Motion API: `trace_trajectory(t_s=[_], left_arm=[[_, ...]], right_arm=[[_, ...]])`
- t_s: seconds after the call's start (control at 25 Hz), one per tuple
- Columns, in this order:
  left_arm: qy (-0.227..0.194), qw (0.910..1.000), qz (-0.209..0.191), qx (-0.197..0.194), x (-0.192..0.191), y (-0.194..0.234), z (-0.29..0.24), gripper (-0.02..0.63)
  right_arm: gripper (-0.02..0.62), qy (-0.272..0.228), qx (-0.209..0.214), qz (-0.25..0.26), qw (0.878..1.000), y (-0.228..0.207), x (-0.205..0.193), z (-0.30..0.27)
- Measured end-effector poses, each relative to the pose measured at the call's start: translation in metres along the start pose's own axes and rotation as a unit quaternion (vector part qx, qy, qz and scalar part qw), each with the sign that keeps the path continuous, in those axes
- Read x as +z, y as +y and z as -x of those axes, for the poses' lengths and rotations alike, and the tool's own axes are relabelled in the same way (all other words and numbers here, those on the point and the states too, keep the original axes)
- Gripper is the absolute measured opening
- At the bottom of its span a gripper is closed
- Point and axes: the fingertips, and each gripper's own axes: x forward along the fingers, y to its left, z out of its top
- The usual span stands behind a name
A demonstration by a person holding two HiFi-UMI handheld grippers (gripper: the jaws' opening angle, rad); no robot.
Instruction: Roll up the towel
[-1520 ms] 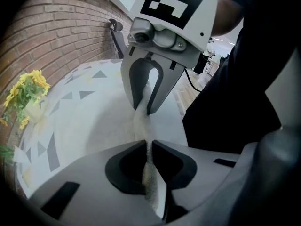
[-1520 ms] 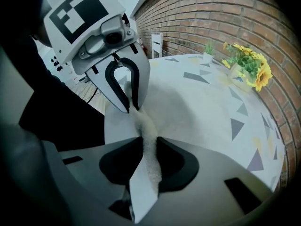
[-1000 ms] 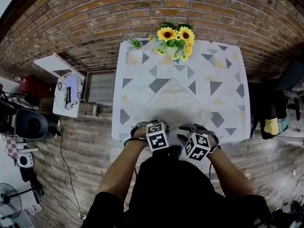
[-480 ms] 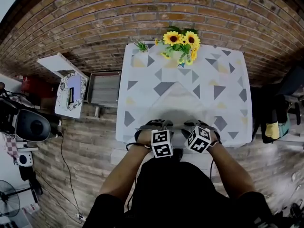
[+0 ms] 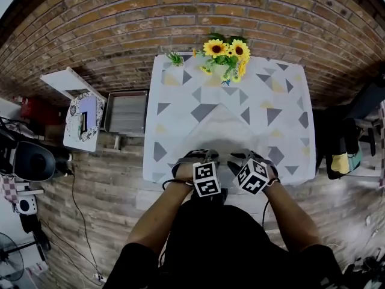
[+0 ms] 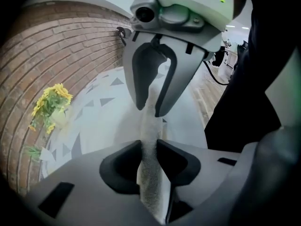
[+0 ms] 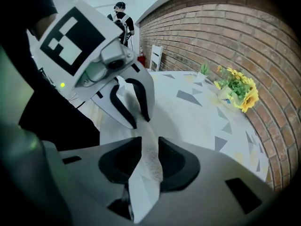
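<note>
We hold the towel (image 5: 225,131) at its near end, by the tabletop's (image 5: 171,131) near edge. The left tool (image 6: 149,150) has just been closing, and its jaws now pinch a narrow ridge of the white cloth. The right tool (image 7: 149,149) grips the same near end just beside it, its jaws likewise narrow on the fabric. The two tools sit close together, side by side, at the middle of the near edge.

From there the towel spreads flat toward the tabletop's centre, tapering to a point. Open triangle-patterned tabletop surrounds it on the left, right and far sides.

At the far edge, against the brick wall (image 5: 120,35), a pale vase (image 5: 219,71) holds sunflowers (image 5: 225,48), well apart from the towel's tip. A small green plant (image 5: 175,58) stands at the far left corner.

On the wooden floor (image 5: 102,173), just beside the tabletop's left edge, lies a grey tray-like box (image 5: 126,112); we cannot tell what it contains.
</note>
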Motion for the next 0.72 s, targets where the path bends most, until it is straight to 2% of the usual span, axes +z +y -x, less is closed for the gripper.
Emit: trace_trajectory(t_s=[0.24, 0.44, 0.56, 0.72], left_arm=[[-0.012, 0.9998, 0.015, 0.002, 0.002, 0.009, 0.006, 0.112], [-0.025, 0.9995, 0.019, 0.01, 0.005, 0.018, 0.013, 0.112], [-0.033, 0.9991, 0.024, -0.008, 0.008, 0.017, 0.014, 0.16], [-0.027, 0.9995, 0.015, -0.011, 0.004, 0.024, 0.01, 0.195]], right_arm=[[0.17, 0.04, 0.0, 0.036, 0.999, 0.013, -0.016, -0.009], [0.167, 0.052, -0.02, 0.056, 0.997, 0.001, -0.012, -0.016], [0.161, 0.056, -0.021, 0.052, 0.997, -0.008, -0.009, -0.017], [0.144, 0.058, -0.032, 0.04, 0.997, -0.024, -0.003, -0.019]])
